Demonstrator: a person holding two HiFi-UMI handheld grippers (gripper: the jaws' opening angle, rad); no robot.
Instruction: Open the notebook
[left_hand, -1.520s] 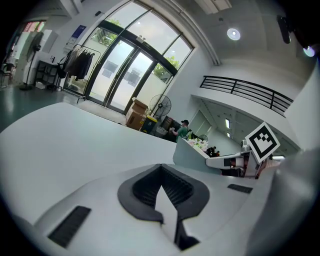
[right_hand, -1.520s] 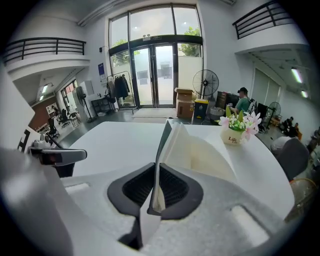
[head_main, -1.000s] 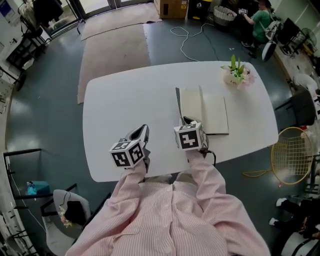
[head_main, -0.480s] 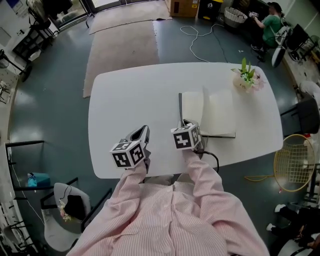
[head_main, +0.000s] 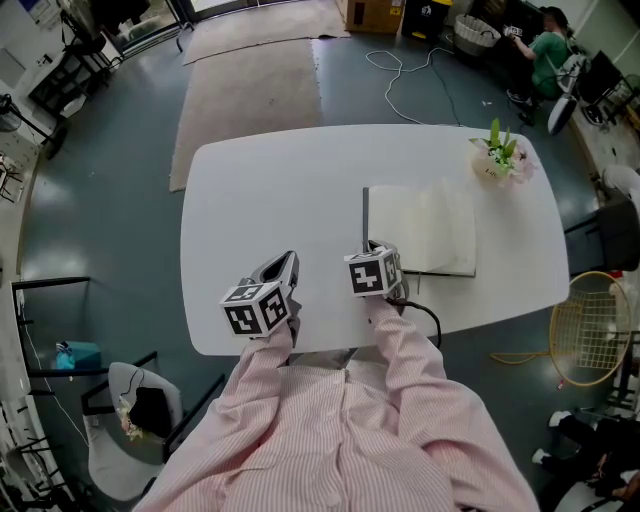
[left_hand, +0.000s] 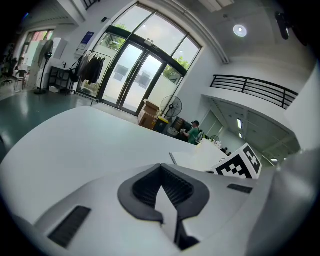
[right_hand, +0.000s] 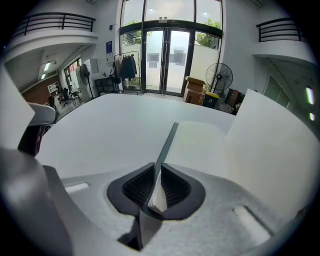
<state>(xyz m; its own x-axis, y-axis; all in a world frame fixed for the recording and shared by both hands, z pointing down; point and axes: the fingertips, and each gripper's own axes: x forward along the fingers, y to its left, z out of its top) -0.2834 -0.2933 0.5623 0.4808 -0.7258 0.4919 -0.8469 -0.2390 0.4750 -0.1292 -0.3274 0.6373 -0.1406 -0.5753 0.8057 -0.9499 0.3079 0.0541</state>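
One white table (head_main: 270, 190) carries one notebook (head_main: 425, 235), which lies on the table's right half, its near edge close to the table's near edge. The notebook is partly open: pale pages lie flat on the table, while its dark cover (head_main: 365, 215) stands on edge at the left side of the book. There are two grippers, both at the table's near edge. The right gripper (head_main: 372, 246) has its jaws pressed together on the near corner of that cover; in the right gripper view the thin dark cover (right_hand: 167, 142) runs upright from between the ribbed pads (right_hand: 139, 186), with the pages (right_hand: 197, 145) lying to its right. The left gripper (head_main: 283, 266) hovers over the table's near edge, left of the middle and apart from the book. Its jaws (left_hand: 162, 192) meet with nothing between them – only bare table shows through the notch. One potted plant (head_main: 498, 155) stands on the table's far right corner. Beyond the table's far side lie one rug (head_main: 250, 85) and one cardboard box (head_main: 370, 14).
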